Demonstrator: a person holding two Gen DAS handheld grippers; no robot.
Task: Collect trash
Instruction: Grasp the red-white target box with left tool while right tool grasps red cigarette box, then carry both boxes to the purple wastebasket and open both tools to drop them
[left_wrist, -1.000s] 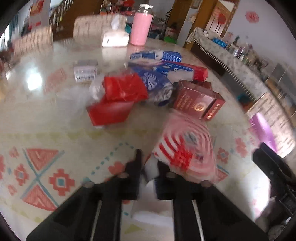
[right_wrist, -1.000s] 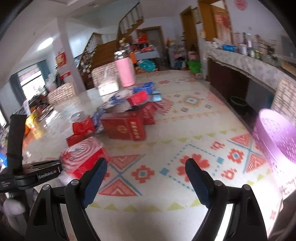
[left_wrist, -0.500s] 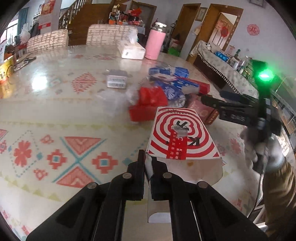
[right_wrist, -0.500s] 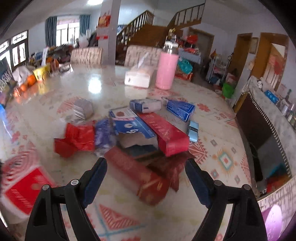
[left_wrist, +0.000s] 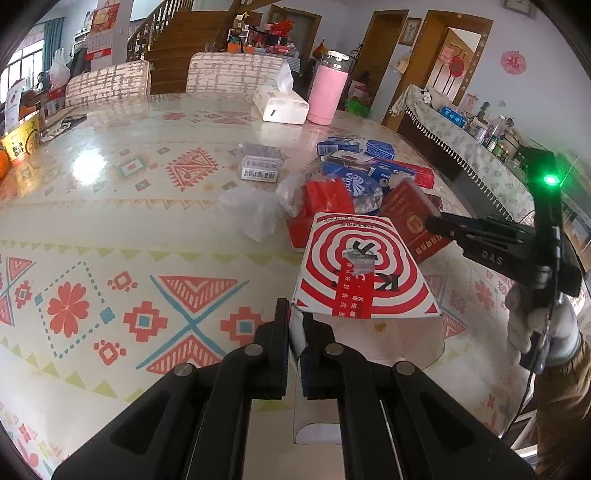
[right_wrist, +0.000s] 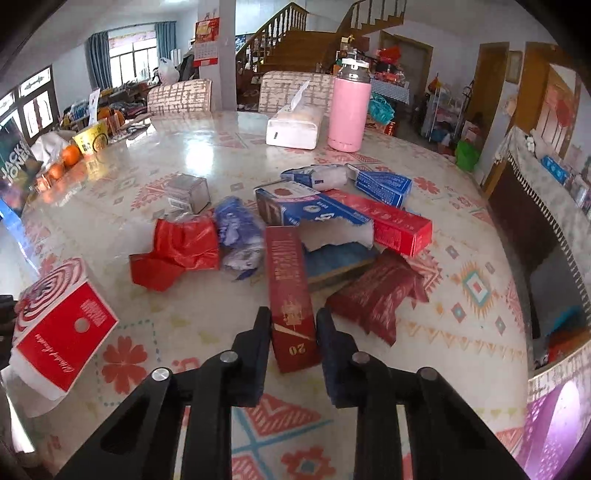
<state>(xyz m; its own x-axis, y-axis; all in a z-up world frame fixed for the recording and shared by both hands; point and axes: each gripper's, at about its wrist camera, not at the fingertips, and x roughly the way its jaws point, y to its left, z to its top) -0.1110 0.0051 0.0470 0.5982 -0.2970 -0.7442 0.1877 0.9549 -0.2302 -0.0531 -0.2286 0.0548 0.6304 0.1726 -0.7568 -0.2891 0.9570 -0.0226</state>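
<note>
Worktop: glossy oval worktop (right_wrist: 461, 350) with red-and-blue geometric print; a litter heap lies at its centre.
Target box: red-and-white ringed cardboard box (left_wrist: 364, 266), light, hollow, easily crushed; lifted at 12 o'clock from the left gripper (left_wrist: 294, 343), whose jaws are pinched nearly together on its open flap.
Carton: long dark-red cardboard carton (right_wrist: 290, 291) at the heap's 6 o'clock edge; stiff along its length, light, likely empty. The right gripper (right_wrist: 293, 332) has just been closing; its jaws clamp the near end.
Grip judgement: an end hold may let it droop; nearer the middle seems safer.
</note>
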